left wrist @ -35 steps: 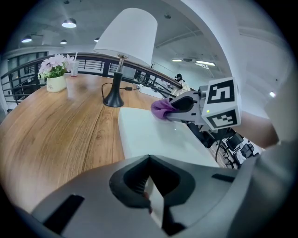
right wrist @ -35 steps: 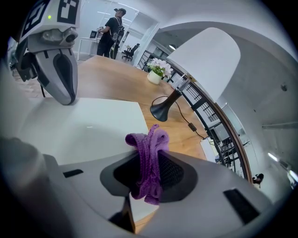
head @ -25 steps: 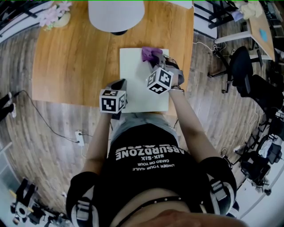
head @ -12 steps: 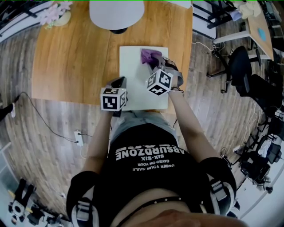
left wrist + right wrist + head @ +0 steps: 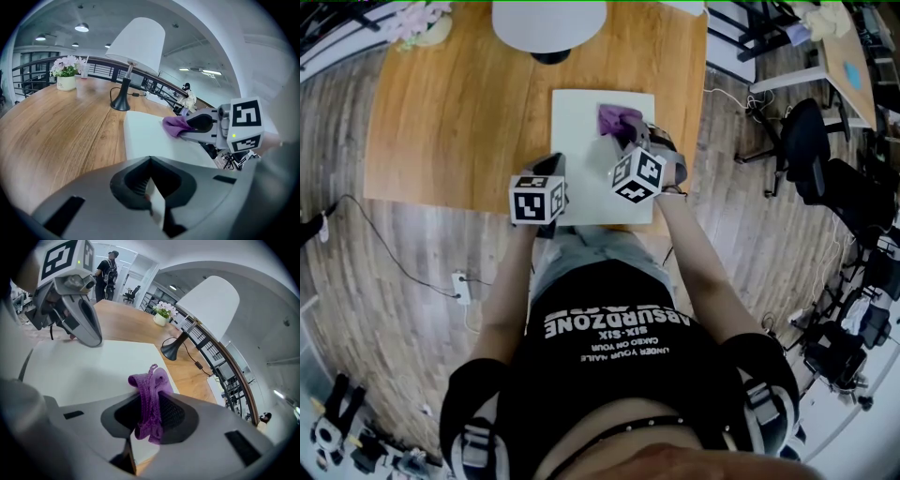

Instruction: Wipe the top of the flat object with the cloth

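Observation:
A pale flat board [image 5: 591, 150] lies on the wooden table [image 5: 459, 112] near its front edge. My right gripper [image 5: 630, 142] is shut on a purple cloth [image 5: 619, 119], which rests on the board's far right part; the cloth [image 5: 151, 399] bunches between the jaws in the right gripper view. My left gripper [image 5: 551, 173] sits at the board's near left edge, its jaws closed on the thin edge of the board [image 5: 154, 206]. From the left gripper view the cloth [image 5: 176, 124] and the board [image 5: 145, 136] lie ahead.
A white-shaded lamp [image 5: 548, 23] stands behind the board, its black base [image 5: 121, 104] close to the far edge. A flower pot [image 5: 417, 23] is at the table's far left corner. Office chairs [image 5: 811, 141] stand on the floor to the right.
Both grippers have hardly moved; the cloth stays on the board's far right part. The left gripper's cube has shifted slightly toward the board's near edge.

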The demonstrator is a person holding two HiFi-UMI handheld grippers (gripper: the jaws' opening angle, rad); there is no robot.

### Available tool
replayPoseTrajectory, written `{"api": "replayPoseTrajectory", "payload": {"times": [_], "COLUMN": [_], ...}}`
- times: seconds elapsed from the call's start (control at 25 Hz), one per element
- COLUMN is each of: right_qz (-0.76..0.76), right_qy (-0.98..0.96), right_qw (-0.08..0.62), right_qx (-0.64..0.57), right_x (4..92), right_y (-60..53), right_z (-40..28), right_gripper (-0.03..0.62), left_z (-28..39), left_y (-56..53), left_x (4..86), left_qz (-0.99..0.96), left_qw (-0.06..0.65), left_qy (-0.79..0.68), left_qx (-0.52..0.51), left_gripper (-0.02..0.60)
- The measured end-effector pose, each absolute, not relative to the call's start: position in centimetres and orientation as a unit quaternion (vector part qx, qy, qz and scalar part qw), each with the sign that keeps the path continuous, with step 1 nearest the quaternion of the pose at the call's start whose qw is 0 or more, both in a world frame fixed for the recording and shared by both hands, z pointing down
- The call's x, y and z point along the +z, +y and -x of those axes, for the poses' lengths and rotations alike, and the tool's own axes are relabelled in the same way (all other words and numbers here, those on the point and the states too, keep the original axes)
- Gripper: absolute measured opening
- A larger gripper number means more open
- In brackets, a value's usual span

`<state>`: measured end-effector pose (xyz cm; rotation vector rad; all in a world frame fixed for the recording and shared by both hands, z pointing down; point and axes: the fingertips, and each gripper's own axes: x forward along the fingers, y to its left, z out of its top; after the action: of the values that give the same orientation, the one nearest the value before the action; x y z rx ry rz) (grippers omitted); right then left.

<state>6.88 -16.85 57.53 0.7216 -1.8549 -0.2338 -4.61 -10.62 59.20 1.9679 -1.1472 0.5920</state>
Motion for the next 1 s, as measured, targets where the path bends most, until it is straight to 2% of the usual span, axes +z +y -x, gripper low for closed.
{"api": "replayPoseTrajectory", "payload": {"times": [0.6,1.0], "right_qz": [-0.306,-0.306], "right_qy": [-0.789,-0.793], "right_qw": [0.526,0.521], "right_qx": [-0.087,-0.079], "right_x": [57.4,57.5], "right_y": [-13.2,-10.2], "right_z": [-6.9,-6.8], "right_gripper": [0.104,0.104], "left_z": [4.6,4.8], "left_y": [-10.2,-9.9], "left_x": [58.9,59.1], "left_qz": [-0.775,-0.773], "left_qw": [0.349,0.354], "left_qy": [-0.467,-0.473], "left_qx": [0.244,0.233], "left_gripper": [0.015,0.015]}}
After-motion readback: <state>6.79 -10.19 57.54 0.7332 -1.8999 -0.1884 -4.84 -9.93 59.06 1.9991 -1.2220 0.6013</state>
